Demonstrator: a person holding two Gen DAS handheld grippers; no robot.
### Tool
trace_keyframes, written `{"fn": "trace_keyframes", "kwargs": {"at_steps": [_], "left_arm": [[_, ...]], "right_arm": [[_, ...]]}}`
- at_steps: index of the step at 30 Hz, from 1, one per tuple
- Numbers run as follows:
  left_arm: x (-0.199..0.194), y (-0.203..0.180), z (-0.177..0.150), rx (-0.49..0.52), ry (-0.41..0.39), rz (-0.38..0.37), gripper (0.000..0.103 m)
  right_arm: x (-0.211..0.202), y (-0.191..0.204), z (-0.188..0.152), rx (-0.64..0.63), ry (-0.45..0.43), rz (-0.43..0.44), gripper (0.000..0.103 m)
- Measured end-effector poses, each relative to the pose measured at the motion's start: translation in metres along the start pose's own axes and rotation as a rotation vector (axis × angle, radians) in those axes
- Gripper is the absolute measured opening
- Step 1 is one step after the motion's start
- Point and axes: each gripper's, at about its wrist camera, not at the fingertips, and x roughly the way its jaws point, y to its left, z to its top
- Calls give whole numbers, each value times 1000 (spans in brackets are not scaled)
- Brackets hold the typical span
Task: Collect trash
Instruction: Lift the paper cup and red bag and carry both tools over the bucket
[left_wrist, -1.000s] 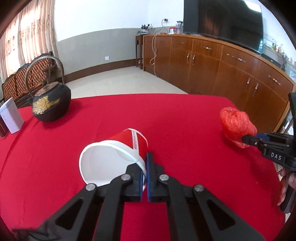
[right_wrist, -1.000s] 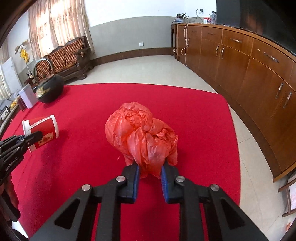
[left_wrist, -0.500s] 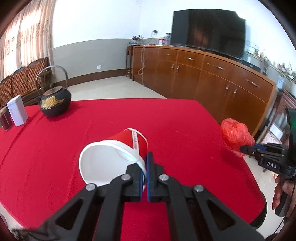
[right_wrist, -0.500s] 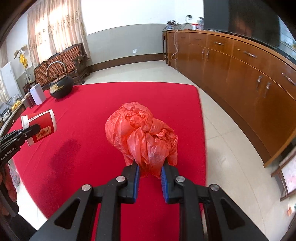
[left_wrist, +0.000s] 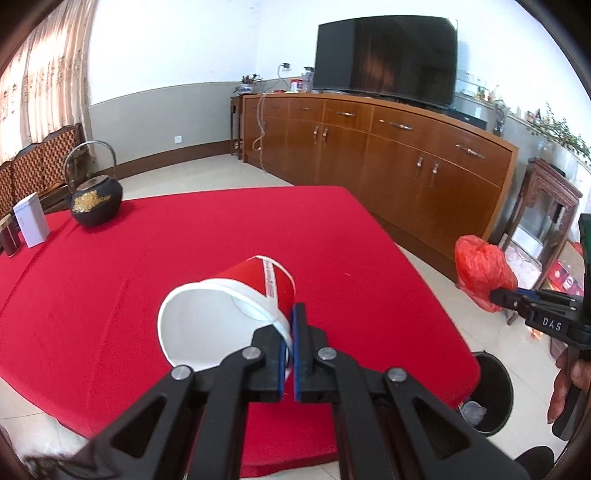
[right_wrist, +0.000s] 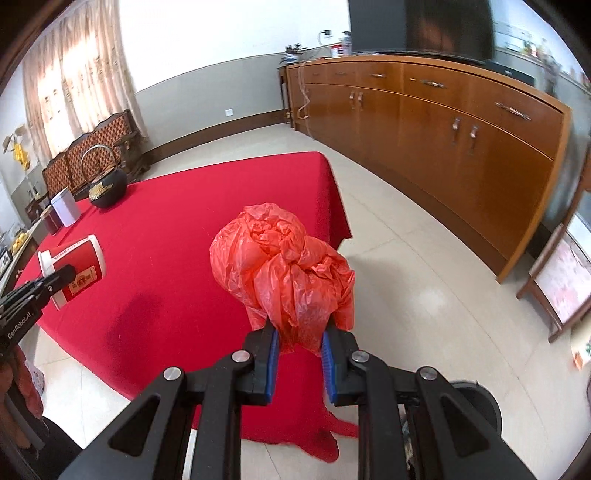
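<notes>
My left gripper is shut on the rim of a red and white paper cup, held on its side high above the red table. The cup also shows in the right wrist view. My right gripper is shut on a crumpled orange-red plastic bag, held in the air past the table's right edge. The bag also shows in the left wrist view. A black trash bin stands on the floor by the table's near right corner, below the bag.
A black iron teapot, a white box and a dark jar stand at the table's far left. A long wooden cabinet with a TV runs along the right wall. Tiled floor surrounds the table.
Both grippers have lifted and pulled back from the table with their loads. The bag has moved out past the table's right edge, and the trash bin has come into view.
</notes>
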Motion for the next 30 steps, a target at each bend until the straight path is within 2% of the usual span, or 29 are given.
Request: {"fn": "trace_keyframes", "kwargs": {"at_steps": [14, 30], "left_arm": [[-17, -77, -11, 97, -15, -128, 3], [-7, -165, -22, 200, 14, -269, 3]], "right_arm": [[-72, -68, -51, 110, -27, -104, 21], [-108, -138, -92, 223, -17, -222, 21]]}}
